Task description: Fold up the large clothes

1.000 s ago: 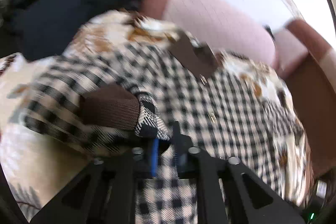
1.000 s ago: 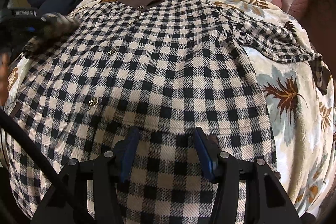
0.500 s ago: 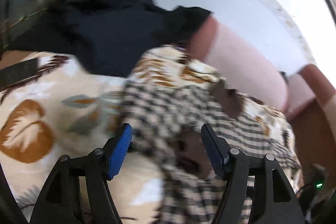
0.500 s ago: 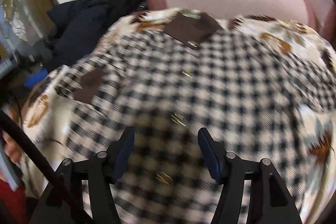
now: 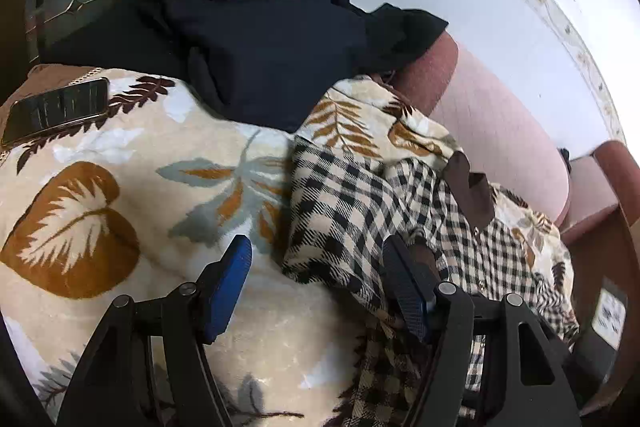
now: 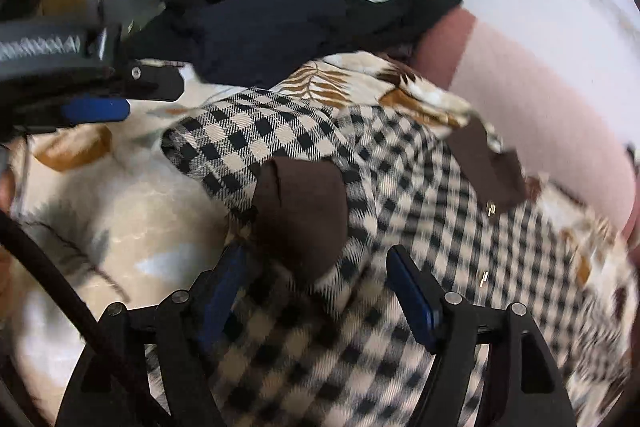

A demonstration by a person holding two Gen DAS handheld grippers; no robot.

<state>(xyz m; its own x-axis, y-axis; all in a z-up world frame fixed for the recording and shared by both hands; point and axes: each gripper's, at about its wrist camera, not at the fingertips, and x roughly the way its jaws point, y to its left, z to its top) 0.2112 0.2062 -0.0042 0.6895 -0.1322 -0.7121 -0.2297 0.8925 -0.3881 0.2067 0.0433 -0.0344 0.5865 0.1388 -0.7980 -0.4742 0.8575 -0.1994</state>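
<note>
Checked shirt lies flat, buttoned, on the leaf-print blanket, its near sleeve with the brown cuff already folded in. Further folds likely remain. Left gripper and right gripper gape empty above it.

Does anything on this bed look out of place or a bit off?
Yes. A phone lies on the leaf-print blanket near its edge, where folding could knock it. A dark garment is heaped unfolded behind the checked shirt, whose sleeve is folded over unevenly.
</note>
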